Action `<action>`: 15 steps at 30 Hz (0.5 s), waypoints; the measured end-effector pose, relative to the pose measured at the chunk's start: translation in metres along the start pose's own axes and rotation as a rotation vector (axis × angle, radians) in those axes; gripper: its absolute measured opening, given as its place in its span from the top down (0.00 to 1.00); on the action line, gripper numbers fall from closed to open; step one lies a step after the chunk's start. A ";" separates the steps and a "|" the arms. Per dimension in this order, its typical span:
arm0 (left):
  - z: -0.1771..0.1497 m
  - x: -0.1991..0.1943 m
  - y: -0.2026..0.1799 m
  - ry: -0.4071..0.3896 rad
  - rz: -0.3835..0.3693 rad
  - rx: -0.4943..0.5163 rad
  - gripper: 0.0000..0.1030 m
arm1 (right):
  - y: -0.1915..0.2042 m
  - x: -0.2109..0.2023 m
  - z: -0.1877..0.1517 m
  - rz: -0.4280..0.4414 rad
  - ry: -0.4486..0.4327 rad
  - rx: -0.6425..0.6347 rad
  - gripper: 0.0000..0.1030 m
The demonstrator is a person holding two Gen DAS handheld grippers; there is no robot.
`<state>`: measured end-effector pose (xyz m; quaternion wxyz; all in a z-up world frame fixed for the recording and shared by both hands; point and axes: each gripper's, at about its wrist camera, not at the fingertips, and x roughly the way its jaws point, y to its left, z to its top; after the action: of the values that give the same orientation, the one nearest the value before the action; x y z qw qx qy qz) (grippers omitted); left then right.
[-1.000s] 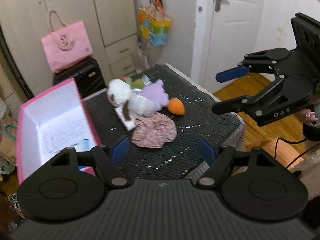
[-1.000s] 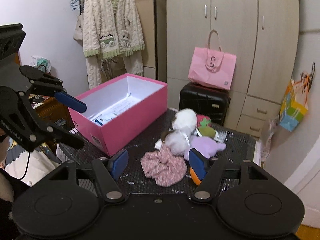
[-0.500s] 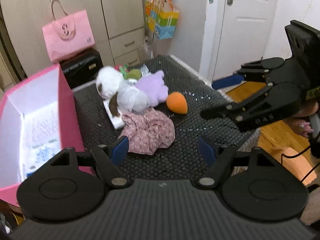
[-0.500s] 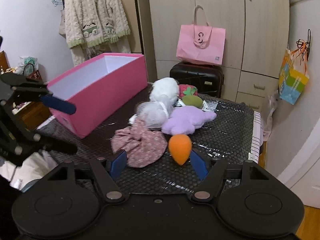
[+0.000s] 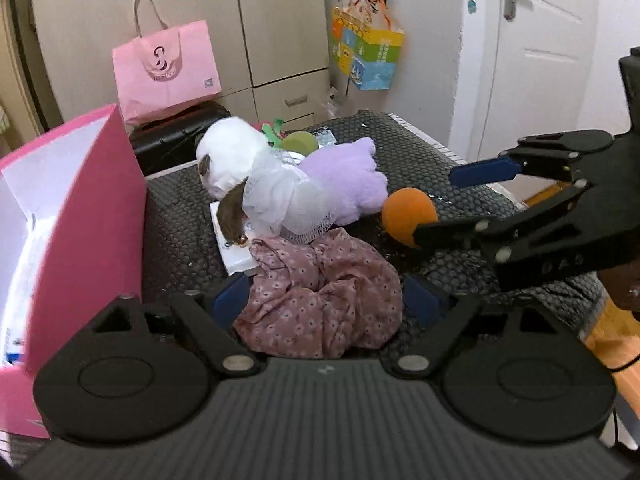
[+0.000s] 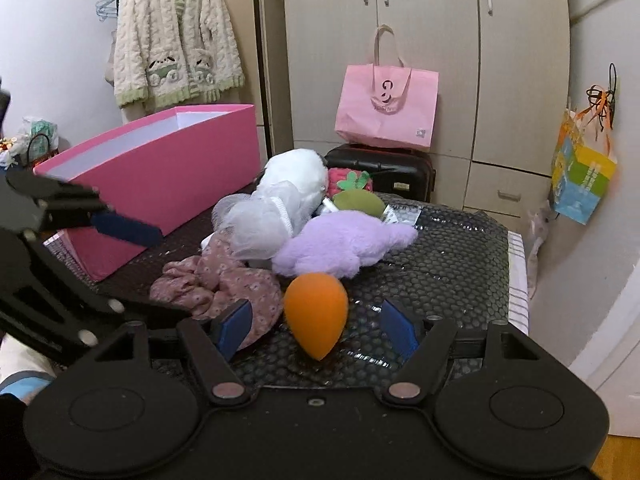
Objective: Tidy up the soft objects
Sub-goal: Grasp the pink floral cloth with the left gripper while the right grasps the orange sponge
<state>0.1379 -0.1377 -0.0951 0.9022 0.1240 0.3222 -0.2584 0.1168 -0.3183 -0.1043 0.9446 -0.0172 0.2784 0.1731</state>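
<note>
Both tools have dropped toward, seemingly, the floral cloth (image 5: 320, 300).

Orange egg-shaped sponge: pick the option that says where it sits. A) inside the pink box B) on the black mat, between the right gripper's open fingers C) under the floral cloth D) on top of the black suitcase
B: the orange egg-shaped sponge lies on the black mat, between the fingers of the right gripper, whose pads stand clear of it.

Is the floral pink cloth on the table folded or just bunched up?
Bunched up. The floral cloth lies in a crumpled heap of irregular creases on the black mat, with no flat layers or straight edges, in front of the plush toys.
</note>
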 end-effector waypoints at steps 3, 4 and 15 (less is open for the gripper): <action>-0.002 0.009 -0.003 -0.034 0.024 0.014 0.14 | -0.010 0.001 0.002 0.021 -0.006 0.058 0.27; -0.002 0.012 -0.003 -0.038 0.021 0.013 0.12 | -0.012 0.003 0.002 0.029 -0.001 0.071 0.27; -0.009 0.045 -0.012 -0.041 0.115 0.009 0.08 | -0.011 0.027 -0.010 0.098 0.033 0.150 0.27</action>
<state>0.1562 -0.1612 -0.1314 0.9214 0.1410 0.2949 -0.2101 0.1371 -0.3216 -0.1282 0.9290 0.0644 0.3064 0.1973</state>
